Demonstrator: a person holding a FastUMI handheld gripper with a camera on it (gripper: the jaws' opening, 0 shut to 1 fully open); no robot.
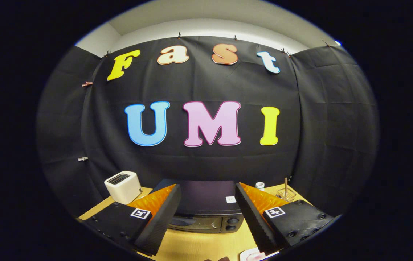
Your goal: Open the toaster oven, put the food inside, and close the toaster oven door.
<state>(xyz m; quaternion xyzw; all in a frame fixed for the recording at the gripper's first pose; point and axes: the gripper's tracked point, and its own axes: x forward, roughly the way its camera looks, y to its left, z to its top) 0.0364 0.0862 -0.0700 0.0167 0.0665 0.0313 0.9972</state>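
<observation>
A dark toaster oven (206, 208) stands on the wooden table (199, 246), seen from above and ahead of my fingers. Its glass door looks closed, with two knobs (232, 223) at the right of the front. My gripper (208, 217) is open, held high above the table, and nothing lies between its fingers. A white plate (252, 255) with something pinkish on it peeks out below the right finger; most of it is hidden.
A white slot toaster (123, 186) sits on the table left of the oven. A small white jar (260, 186) and a wire holder with a stick (286, 194) stand to the oven's right, near the black cloth wall.
</observation>
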